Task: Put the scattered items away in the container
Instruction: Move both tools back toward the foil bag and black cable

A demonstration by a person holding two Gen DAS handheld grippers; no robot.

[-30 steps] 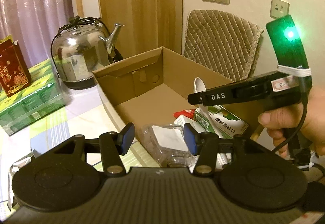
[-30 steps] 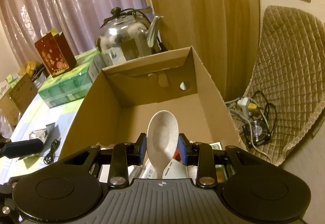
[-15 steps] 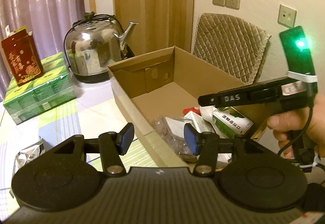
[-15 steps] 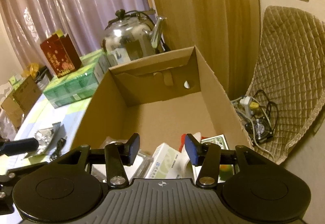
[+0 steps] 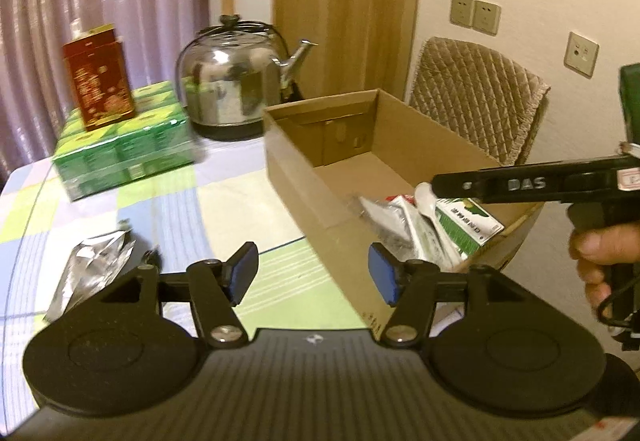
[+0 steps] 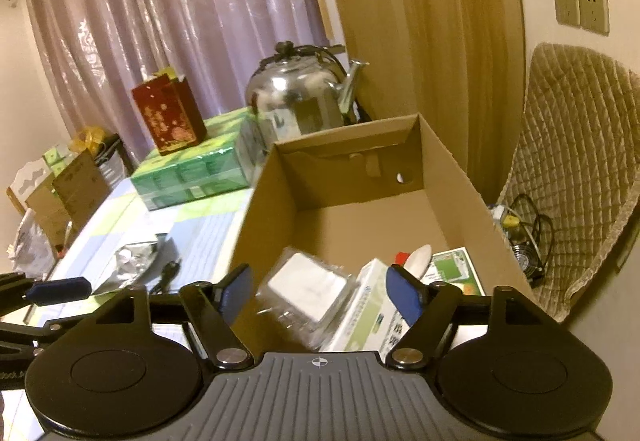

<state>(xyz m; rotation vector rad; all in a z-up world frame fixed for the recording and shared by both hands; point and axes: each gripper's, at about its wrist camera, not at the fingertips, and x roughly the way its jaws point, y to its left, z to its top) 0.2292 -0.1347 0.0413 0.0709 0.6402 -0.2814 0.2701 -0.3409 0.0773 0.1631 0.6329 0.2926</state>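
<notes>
The open cardboard box (image 5: 304, 197) stands on the table. Inside it lie a white spoon (image 5: 424, 197), a green-and-white carton (image 5: 468, 219) and a clear packet (image 5: 380, 213). My left gripper (image 5: 314, 273) hovers before the box's near corner, its jaws opening with nothing between them. A crumpled foil packet (image 5: 96, 257) and a black cable (image 5: 152, 259) lie on the table to its left. My right gripper (image 6: 320, 295) hangs over the box's near end, jaws opening and empty. Below it lie the spoon (image 6: 420, 259) and the packet (image 6: 308, 289).
A steel kettle (image 5: 232, 81), a green shrink-wrapped pack (image 5: 124, 149) and a red carton (image 5: 98, 77) stand at the table's back. A quilted chair back (image 5: 480, 93) is behind the box. A person's hand (image 5: 604, 249) holds the right gripper. A small fan and cables (image 6: 524, 253) lie on the floor.
The right gripper let go of the white spoon, which now lies in the box. Both grippers drew back from the box and opened wider. The left view swung toward the foil packet.
</notes>
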